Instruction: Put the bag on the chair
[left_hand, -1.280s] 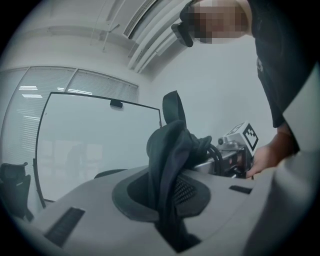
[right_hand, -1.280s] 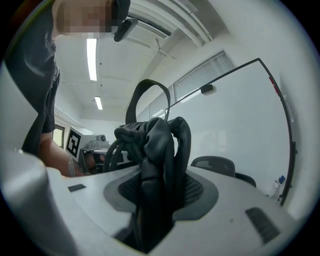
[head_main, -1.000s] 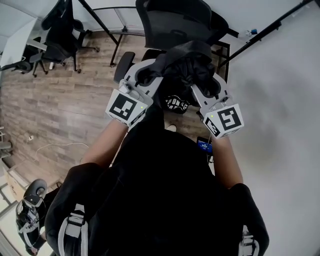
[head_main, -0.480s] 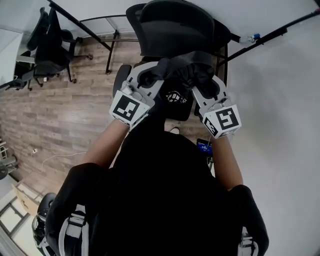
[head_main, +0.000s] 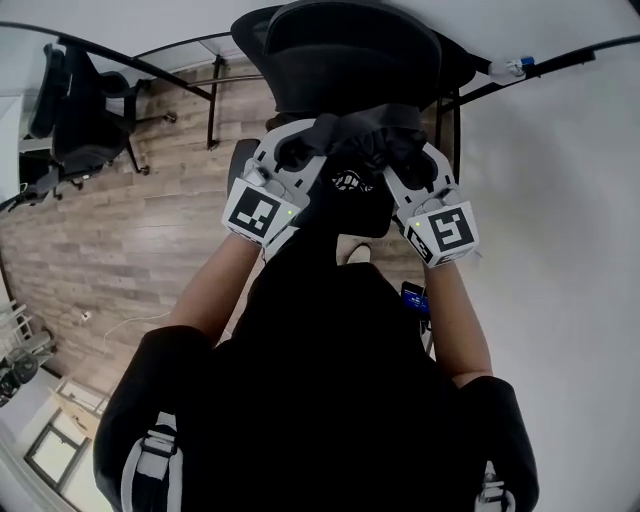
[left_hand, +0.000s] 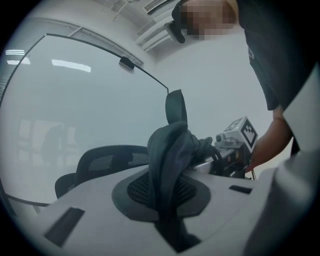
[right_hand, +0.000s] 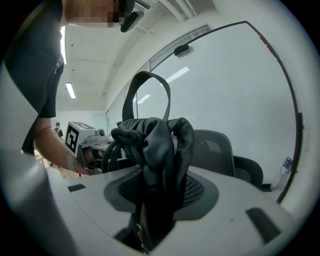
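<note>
While I look down through the head view, a spare chair (head_main: 75, 120) stands far left on the wood floor (head_main: 140, 240), well apart from the work. Next comes the left gripper (head_main: 303, 152), its marker cube towards me and its jaws pointing away at the chair (head_main: 350, 50). In its own view the left gripper (left_hand: 170, 200) has its jaws nearly together, pinching a thin fold of the bag (left_hand: 172, 150) that rises out of the gap, with a strap loop standing above it. The chair (left_hand: 110, 160) shows behind that fold, to its left.

The black bag (head_main: 365, 140) is in the middle, bunched up between my two tongs and carried in the air in front of the chair's backrest. A white logo on it faces me just below the bunch. I cannot tell whether its bottom touches the seat.

The right gripper (head_main: 408, 165) holds the other side. In its own view the right gripper (right_hand: 155, 210) has its jaws wider, clamped on a thick wad of the bag (right_hand: 155, 145), and the chair (right_hand: 215, 145) sits just behind it. A white surface (head_main: 560, 250) fills the far right.
</note>
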